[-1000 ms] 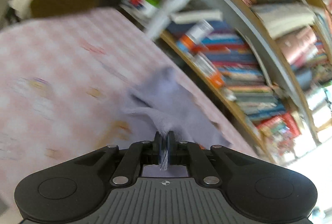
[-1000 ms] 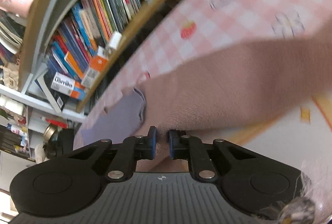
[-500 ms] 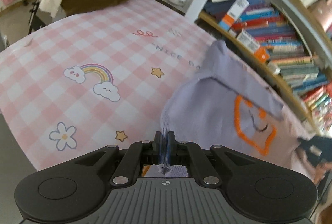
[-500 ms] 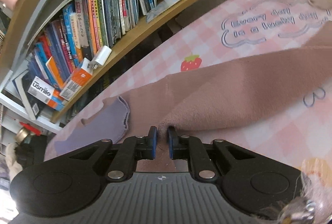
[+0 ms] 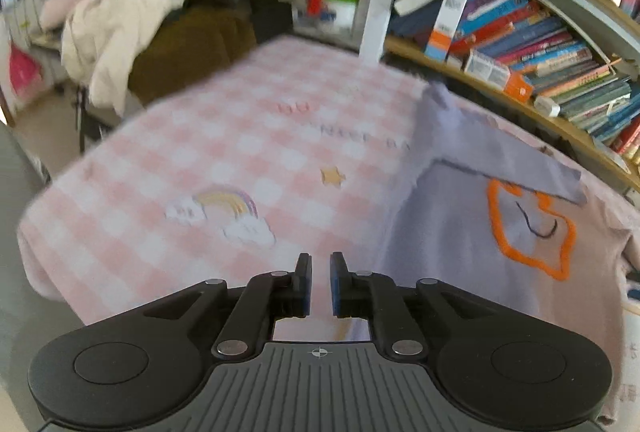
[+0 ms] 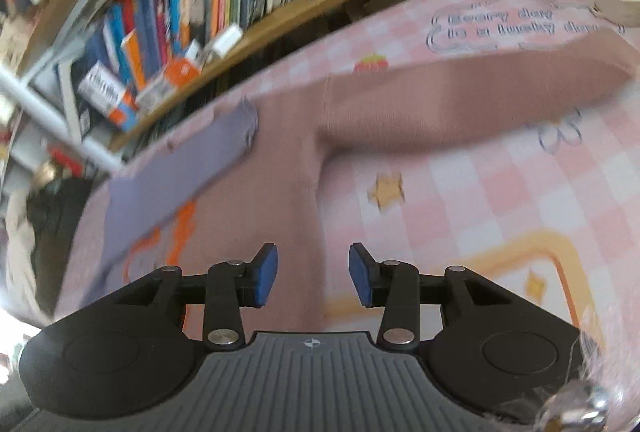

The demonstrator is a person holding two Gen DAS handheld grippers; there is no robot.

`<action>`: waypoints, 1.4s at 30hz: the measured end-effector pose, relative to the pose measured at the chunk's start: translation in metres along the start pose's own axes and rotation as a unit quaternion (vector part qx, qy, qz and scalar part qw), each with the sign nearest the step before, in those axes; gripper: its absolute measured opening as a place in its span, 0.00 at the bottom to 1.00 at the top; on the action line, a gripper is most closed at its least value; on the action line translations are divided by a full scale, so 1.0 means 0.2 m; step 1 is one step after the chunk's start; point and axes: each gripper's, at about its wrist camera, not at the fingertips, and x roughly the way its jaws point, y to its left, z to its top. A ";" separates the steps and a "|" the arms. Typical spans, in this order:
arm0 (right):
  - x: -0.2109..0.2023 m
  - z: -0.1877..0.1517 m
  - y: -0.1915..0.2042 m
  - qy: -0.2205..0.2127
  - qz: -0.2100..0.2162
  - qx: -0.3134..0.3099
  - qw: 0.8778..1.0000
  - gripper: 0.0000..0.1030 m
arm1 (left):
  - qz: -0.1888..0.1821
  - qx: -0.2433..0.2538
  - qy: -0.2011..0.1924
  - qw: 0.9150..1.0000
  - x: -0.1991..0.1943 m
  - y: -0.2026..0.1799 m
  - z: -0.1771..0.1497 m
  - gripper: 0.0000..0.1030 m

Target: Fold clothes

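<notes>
A pink checked table [image 5: 248,152] fills most of both views, printed with a rainbow and stars. Behind it, a bookshelf [image 5: 560,44] crammed with books curves along the upper right of the left wrist view and the upper left of the right wrist view. A lavender shirt [image 5: 460,216] with an orange outlined design lies flat at the right of the left wrist view, one sleeve folded across its top. It rests on a brownish-pink garment [image 6: 440,100] whose sleeve stretches toward the upper right. The left claw [image 5: 320,282] stands slightly apart, holding nothing; the right claw [image 6: 313,274] is spread wide, empty, above the garment.
</notes>
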 end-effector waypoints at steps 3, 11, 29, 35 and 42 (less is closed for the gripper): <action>-0.01 -0.09 0.01 0.003 -0.005 -0.025 1.000 0.37 | -0.007 0.015 0.002 1.000 0.04 -0.03 0.03 0.11; -0.13 0.03 -0.16 -0.080 -0.049 0.015 0.996 0.36 | -0.056 0.042 0.027 0.997 0.16 -0.18 0.02 0.11; 0.02 0.46 -0.38 0.091 -0.181 -0.407 0.891 0.34 | -0.101 0.066 0.060 0.991 0.18 -0.33 -0.04 0.11; -0.03 0.50 -0.39 0.097 -0.153 -0.400 0.899 0.03 | -0.091 0.054 0.069 0.992 0.21 -0.31 -0.05 0.11; -0.16 0.61 -0.41 0.071 -0.114 -0.345 0.929 0.00 | -0.100 0.047 0.067 0.992 0.23 -0.36 -0.03 0.11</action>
